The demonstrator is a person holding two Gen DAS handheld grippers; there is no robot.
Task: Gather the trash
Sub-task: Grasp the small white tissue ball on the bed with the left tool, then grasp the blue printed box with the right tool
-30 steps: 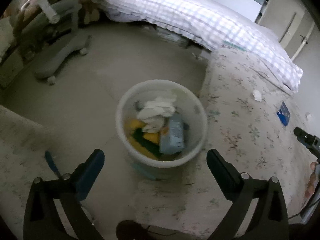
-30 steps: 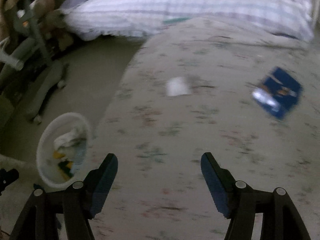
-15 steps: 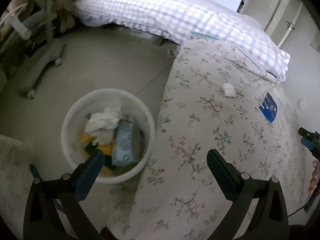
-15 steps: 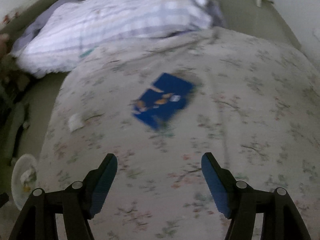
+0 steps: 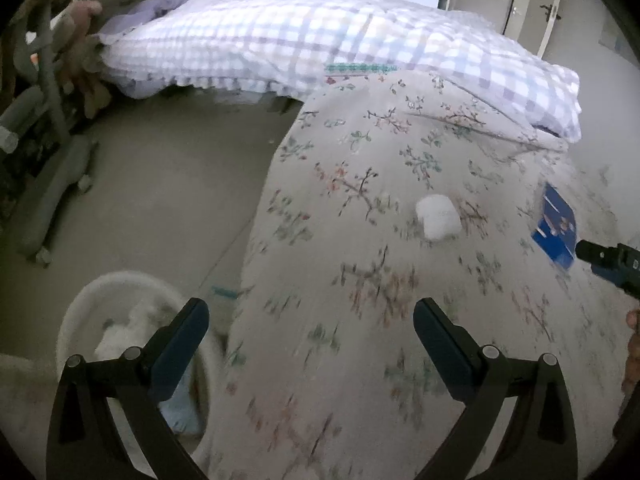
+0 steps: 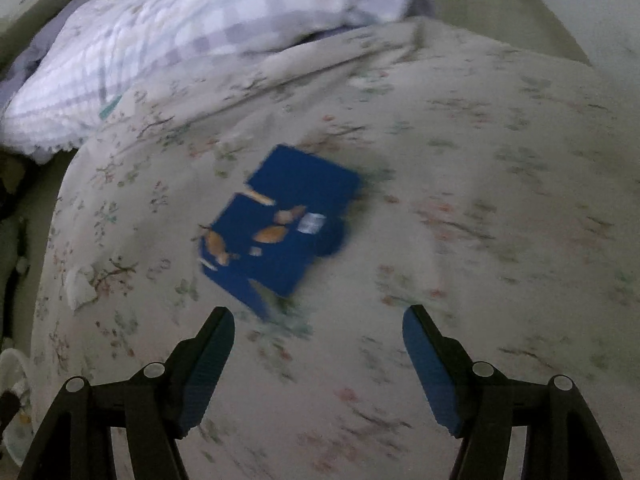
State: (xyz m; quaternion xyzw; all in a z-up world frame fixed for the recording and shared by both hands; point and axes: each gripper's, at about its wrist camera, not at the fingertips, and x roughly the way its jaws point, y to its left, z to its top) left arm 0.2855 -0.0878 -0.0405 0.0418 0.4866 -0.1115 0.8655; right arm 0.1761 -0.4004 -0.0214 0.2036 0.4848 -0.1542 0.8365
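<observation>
A floral bedspread [image 5: 360, 280] beside bare floor [image 5: 168, 184] lies under both spread, empty tools [image 5: 312, 320] [image 6: 318, 328].

Both views are dim, w/ soft greyish daylight and no hard shadows. The checked quilt [image 5: 320, 44] is the brightest patch, nearly washed out. Motion blur smears the flowered bedspread [image 5: 380, 280] and the blue packet [image 6: 280, 224]. Fisheye bends the edges; the left view's corners go black. The trash bin [image 5: 80, 300] is blurry.
</observation>
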